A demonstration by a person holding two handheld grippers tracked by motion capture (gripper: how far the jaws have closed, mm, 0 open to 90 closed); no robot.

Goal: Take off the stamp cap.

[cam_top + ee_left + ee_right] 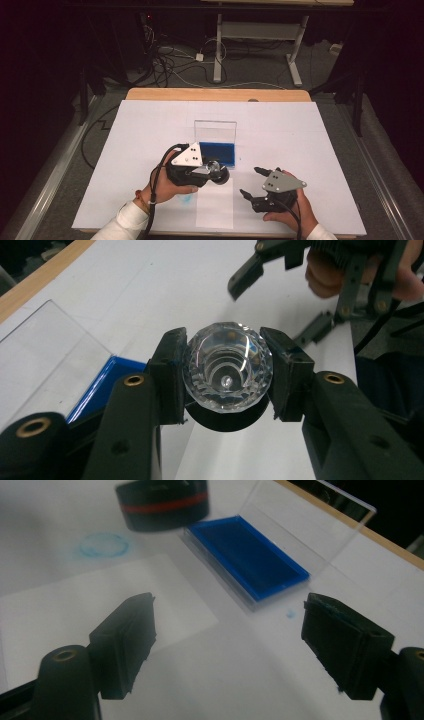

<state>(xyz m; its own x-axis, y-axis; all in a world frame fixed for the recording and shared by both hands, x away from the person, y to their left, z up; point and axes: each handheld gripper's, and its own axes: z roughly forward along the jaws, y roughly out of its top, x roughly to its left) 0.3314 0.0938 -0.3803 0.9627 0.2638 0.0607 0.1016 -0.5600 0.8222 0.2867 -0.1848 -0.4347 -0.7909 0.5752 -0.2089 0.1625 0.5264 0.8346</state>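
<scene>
Left tongs (227,372) around faceted stamp (227,367), mid-table

Premises present as a lab or test room. A wooden table (215,94) carries a white sheet (280,130) as work surface. Loose cables (170,62) lie across the grey carpet (260,70) behind it, beside a white desk frame (260,35). Surroundings are dark.

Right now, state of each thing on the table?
Left tongs: shut on the stamp.
Stamp: crystal-clear handle gripped, black base with red band; whether it rests on the table, unclear.
Right tongs: open, nothing between them.
Ink pad case: open, clear lid upright, blue pad exposed.
Paper sheet: flat, unstamped.
Table cover: faint blue ring mark near the sheet.
</scene>
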